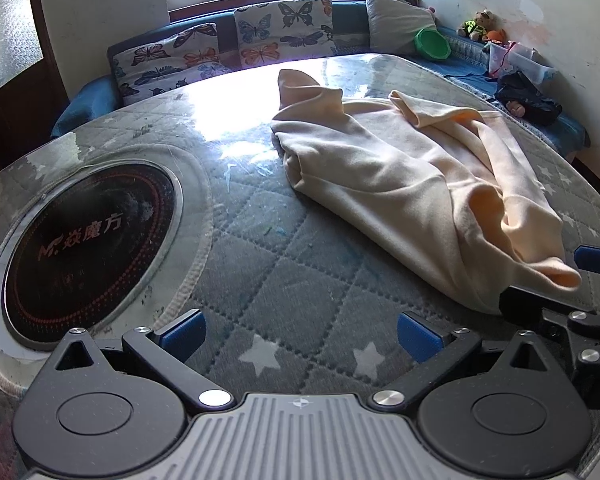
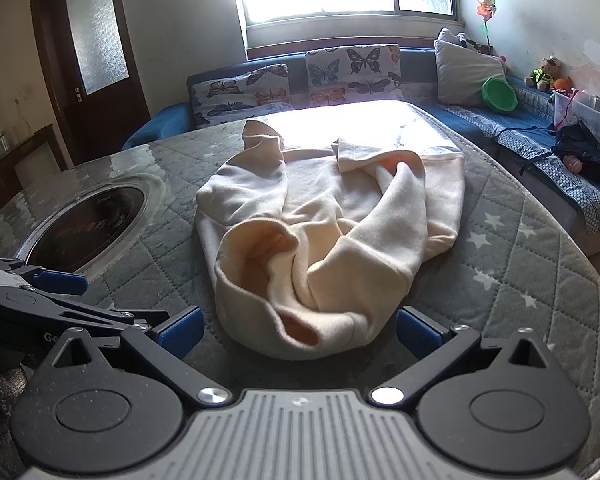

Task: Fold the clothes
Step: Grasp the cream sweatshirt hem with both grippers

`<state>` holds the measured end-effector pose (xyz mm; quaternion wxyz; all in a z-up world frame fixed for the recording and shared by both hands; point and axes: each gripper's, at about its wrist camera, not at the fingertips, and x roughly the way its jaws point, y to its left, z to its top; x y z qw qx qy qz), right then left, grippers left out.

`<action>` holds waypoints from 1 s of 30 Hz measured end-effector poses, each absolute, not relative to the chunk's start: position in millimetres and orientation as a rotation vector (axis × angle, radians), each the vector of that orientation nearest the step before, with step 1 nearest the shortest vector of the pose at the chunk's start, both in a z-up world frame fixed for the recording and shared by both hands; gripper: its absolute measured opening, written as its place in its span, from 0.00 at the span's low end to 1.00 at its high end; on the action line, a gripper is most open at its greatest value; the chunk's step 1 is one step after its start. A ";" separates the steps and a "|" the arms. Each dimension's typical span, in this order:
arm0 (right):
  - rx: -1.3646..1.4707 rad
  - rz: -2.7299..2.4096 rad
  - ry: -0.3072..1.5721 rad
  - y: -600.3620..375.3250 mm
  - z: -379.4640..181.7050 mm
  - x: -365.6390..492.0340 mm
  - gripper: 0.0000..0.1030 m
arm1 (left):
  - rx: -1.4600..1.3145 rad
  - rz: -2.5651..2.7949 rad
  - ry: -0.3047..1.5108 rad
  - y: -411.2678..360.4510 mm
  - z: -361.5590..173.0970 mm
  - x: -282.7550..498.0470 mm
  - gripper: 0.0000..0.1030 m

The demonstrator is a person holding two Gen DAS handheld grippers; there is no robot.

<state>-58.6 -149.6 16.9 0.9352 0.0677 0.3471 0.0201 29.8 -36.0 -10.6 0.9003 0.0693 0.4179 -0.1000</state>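
Left wrist view: our left gripper (image 1: pixel 300 334) sits low over the quilted table (image 1: pixel 292 264), fingers spread wide, nothing between the blue pads (image 1: pixel 182 330). The garment (image 1: pixel 400 188), a cream long-sleeved top, lies crumpled ahead of and to the right of the fingers, apart from them. Its near hem reaches toward our right gripper (image 1: pixel 556 280), which enters at the right edge; one of its blue pads shows just past the cloth. We cannot tell from here whether they touch. A round black hob (image 1: pixel 88 248) is set into the table, left of the fingers.

Right wrist view: our right gripper (image 2: pixel 298 330) is also released, fingers wide apart. The garment (image 2: pixel 328 236) lies straight ahead, its near rolled edge lying between the two blue pads (image 2: pixel 414 332), ungripped. Both sleeves are flopped across the body. The left gripper (image 2: pixel 64 300) shows at the left, beside our left finger. The hob (image 2: pixel 92 228) lies beyond it. Butterfly cushions (image 2: pixel 296 80) line a sofa behind the table (image 2: pixel 520 280).
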 end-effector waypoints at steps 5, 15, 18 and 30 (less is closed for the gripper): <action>0.151 0.045 0.699 -155.3 18.8 -52.4 1.00 | 0.142 -0.205 0.862 -36.5 -8.6 38.6 1.00; 0.154 0.087 0.663 -161.0 31.9 -28.8 1.00 | 0.103 -0.163 0.868 -26.5 -1.8 61.7 1.00; 0.148 0.110 0.656 -158.9 34.6 -19.2 0.95 | 0.090 -0.144 0.855 -20.9 3.4 67.1 1.00; 0.165 0.224 0.745 -146.3 15.9 14.6 0.58 | 0.065 -0.132 0.816 -14.4 20.9 88.4 1.00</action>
